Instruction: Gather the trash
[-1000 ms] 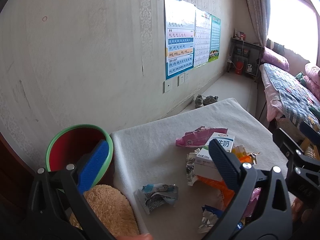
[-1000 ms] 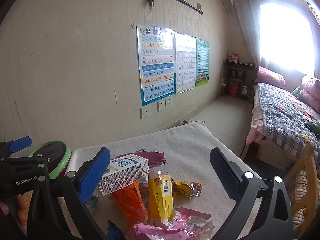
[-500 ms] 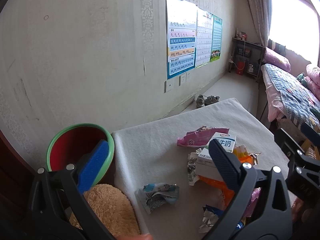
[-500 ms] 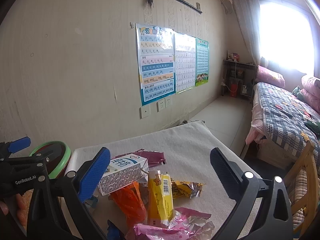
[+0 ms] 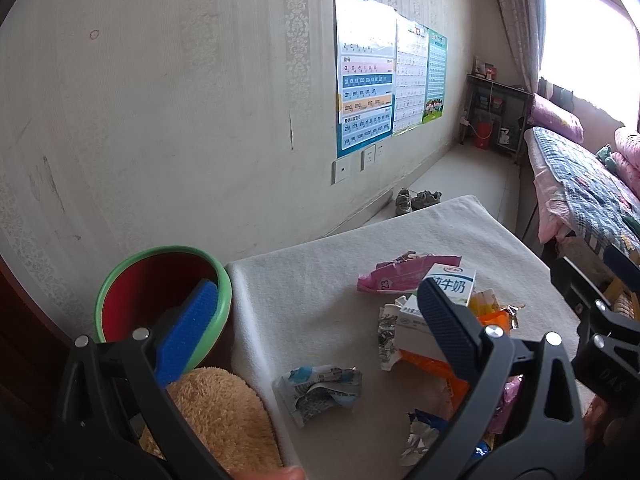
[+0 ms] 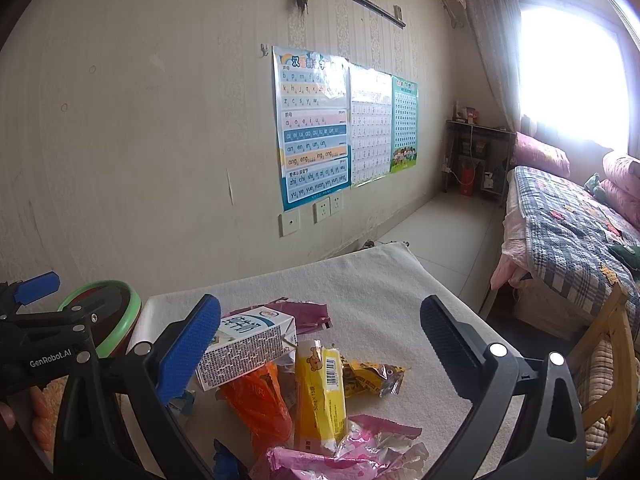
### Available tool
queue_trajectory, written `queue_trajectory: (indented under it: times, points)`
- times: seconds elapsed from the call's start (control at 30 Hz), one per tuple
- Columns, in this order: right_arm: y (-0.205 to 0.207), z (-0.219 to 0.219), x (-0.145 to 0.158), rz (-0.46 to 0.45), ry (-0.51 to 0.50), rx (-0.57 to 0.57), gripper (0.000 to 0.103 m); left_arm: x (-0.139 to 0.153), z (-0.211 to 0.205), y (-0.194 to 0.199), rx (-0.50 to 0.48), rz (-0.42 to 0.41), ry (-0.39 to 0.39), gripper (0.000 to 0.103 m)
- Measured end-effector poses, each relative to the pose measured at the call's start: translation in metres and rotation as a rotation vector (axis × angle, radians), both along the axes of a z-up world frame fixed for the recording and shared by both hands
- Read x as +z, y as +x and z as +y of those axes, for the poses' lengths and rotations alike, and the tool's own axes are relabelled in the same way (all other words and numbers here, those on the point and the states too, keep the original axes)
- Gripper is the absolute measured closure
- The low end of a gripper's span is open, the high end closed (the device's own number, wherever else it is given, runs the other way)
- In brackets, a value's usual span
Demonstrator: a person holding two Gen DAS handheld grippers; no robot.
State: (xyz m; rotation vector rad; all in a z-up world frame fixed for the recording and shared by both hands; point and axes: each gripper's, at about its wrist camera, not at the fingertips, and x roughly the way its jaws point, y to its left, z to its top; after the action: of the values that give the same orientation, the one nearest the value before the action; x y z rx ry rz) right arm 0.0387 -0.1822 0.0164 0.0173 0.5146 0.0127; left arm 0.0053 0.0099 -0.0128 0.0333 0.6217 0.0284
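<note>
A heap of trash lies on a white-clothed table: a milk carton, a pink wrapper, an orange wrapper, a yellow packet and a crumpled blue-white wrapper. A red bin with a green rim stands at the table's left end. My left gripper is open and empty above the crumpled wrapper. My right gripper is open and empty above the heap.
A tan plush cushion lies below the bin at the left. A wall with posters runs behind the table. A bed stands to the right, with a wooden chair near the table's right edge.
The left gripper has shifted slightly, and the view of the bin and table has drifted a little. The right gripper has barely moved. Both stay open.
</note>
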Motion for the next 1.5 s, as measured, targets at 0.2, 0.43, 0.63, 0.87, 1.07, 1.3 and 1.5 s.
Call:
queue_trajectory:
  times: [0.2,0.43,0.63,0.87,1.07,1.3,1.5]
  points:
    - [0.0,0.0,-0.001,0.006,-0.001,0.008,0.007,-0.002,0.003,0.001,0.017,-0.002,0.003,0.005]
    - [0.008,-0.01,-0.009,0.084,0.01,0.001,0.007,-0.003,0.006,0.008,0.011,-0.031,0.031,0.005]
    - [0.017,-0.029,-0.013,0.134,0.036,-0.049,0.007,-0.014,-0.024,0.039,-0.173,0.135,0.028,0.005]
    - [0.021,-0.067,-0.017,0.204,0.169,-0.105,0.007,-0.046,-0.07,0.078,-0.312,0.269,0.05,0.008]
    - [0.027,-0.067,-0.024,0.284,0.26,-0.074,0.016,-0.067,-0.068,0.085,-0.305,0.323,0.022,0.045]
    - [0.031,-0.028,-0.037,0.337,0.196,0.064,0.017,-0.051,-0.039,0.073,-0.262,0.263,-0.054,0.046]
    - [0.033,-0.005,-0.052,0.384,0.237,0.186,0.032,-0.038,0.0,0.053,-0.21,0.235,-0.082,0.047]
